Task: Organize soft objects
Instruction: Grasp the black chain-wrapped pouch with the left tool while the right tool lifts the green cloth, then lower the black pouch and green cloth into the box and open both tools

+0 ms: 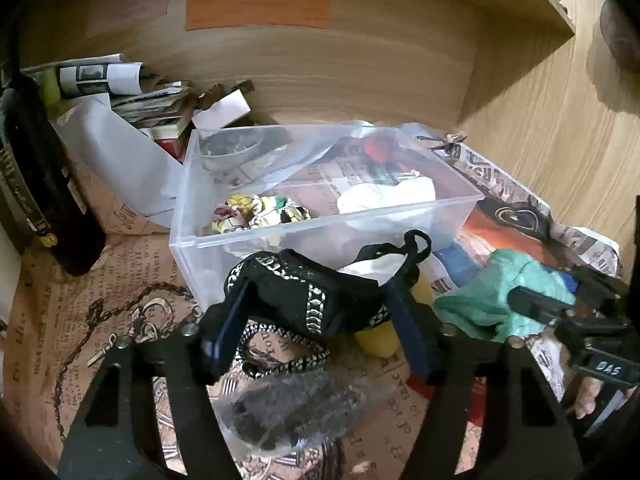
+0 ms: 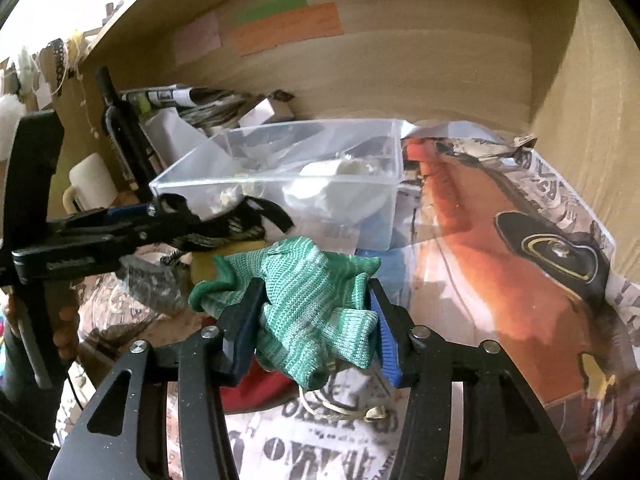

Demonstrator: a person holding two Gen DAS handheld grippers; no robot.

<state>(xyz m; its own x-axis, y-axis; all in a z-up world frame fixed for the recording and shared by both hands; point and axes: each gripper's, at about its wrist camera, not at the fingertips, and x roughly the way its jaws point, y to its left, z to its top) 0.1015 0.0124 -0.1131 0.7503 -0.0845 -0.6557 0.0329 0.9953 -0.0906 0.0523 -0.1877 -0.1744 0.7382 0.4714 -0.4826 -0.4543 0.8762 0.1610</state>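
Note:
My left gripper (image 1: 320,304) is shut on a black fabric pouch with silver-patterned trim (image 1: 304,296) and holds it in front of a clear plastic bin (image 1: 320,220). The bin holds a crumpled patterned cloth (image 1: 260,212) and a white cloth (image 1: 384,196). My right gripper (image 2: 316,312) is shut on a green knitted glove (image 2: 304,292), held above the newspaper-covered surface, right of the bin (image 2: 280,160). In the right wrist view the left gripper (image 2: 168,220) with the black pouch (image 2: 240,224) is at the left. The glove also shows at the right in the left wrist view (image 1: 488,296).
Newspaper covers the desk (image 2: 500,264). A metal chain with keys (image 1: 132,320) lies at the left. A dark bottle (image 1: 48,184), stacked papers (image 1: 132,100) and a white mug (image 2: 92,184) stand behind. A yellow object (image 1: 376,336) and a grey fuzzy item (image 1: 288,408) lie below the pouch.

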